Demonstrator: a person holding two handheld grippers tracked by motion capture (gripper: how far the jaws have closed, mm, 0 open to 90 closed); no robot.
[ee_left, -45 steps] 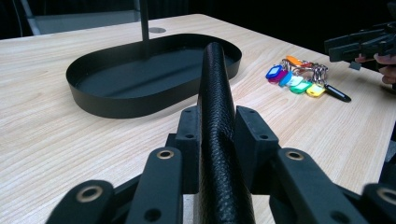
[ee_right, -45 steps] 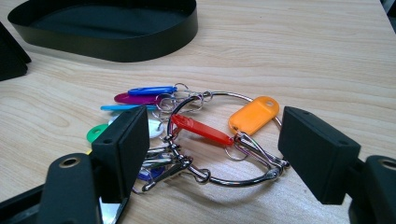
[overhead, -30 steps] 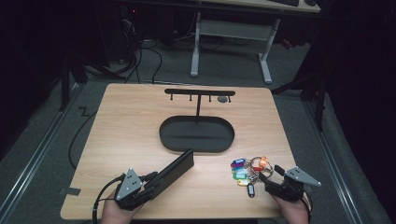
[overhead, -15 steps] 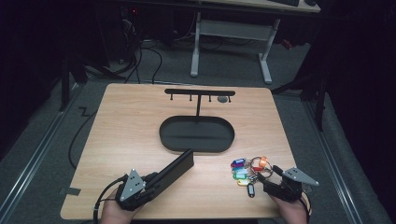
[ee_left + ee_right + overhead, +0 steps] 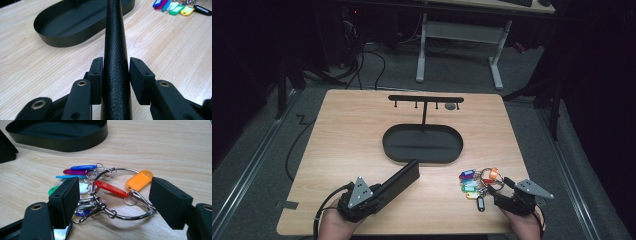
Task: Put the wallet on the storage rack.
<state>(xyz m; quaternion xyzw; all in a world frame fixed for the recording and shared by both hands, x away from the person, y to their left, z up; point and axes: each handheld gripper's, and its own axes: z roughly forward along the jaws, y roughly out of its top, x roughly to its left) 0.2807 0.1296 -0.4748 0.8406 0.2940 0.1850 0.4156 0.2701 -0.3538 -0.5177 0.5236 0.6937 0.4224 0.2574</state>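
Observation:
A long black textured case (image 5: 404,176) lies on edge on the wooden table, pointing at the black oval tray (image 5: 422,161). My left gripper (image 5: 383,190) is shut on its near end; in the left gripper view both pads (image 5: 97,75) press the case (image 5: 115,37). At the front right lies a metal key ring (image 5: 484,177) with several coloured tags. My right gripper (image 5: 498,192) is open, one jaw on each side of the ring (image 5: 120,216) without touching it. An orange tag (image 5: 138,180) and a red tag (image 5: 110,188) lie inside the ring.
A black T-shaped hook rack (image 5: 426,99) rises from the tray's far side. The tray wall (image 5: 62,143) stands just beyond the keys. Bare table lies to the left of the tray. Desk legs and cables are on the floor beyond the table.

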